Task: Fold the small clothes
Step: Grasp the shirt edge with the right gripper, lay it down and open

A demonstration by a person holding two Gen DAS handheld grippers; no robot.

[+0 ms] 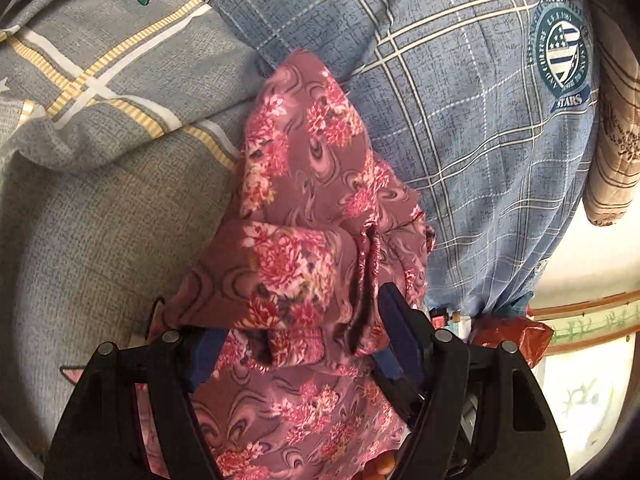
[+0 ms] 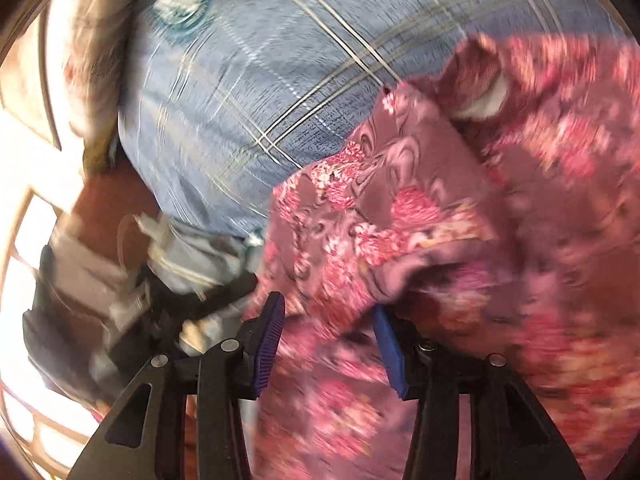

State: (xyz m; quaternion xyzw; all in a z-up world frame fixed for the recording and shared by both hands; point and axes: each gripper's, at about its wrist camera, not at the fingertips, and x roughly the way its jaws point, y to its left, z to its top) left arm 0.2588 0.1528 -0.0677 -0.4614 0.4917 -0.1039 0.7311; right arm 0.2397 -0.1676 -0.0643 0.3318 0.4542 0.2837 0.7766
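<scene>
A small mauve garment with pink flowers (image 1: 312, 184) lies bunched on a blue checked sheet (image 1: 460, 120). My left gripper (image 1: 304, 344) has its jaws wide apart, with bunched cloth lying between and over the blue pads (image 1: 400, 340); no pinch shows. In the right wrist view, which is motion-blurred, the same garment (image 2: 400, 200) fills the right side. My right gripper (image 2: 328, 340) is open, and a fold of the cloth hangs between its blue pads (image 2: 270, 344).
A grey quilt with yellow and white stripes (image 1: 100, 120) lies to the left. A beige checked pillow (image 1: 616, 140) sits at the right edge. An orange-red plastic bag (image 1: 516, 336) and clutter (image 2: 120, 300) lie beyond the bed's edge.
</scene>
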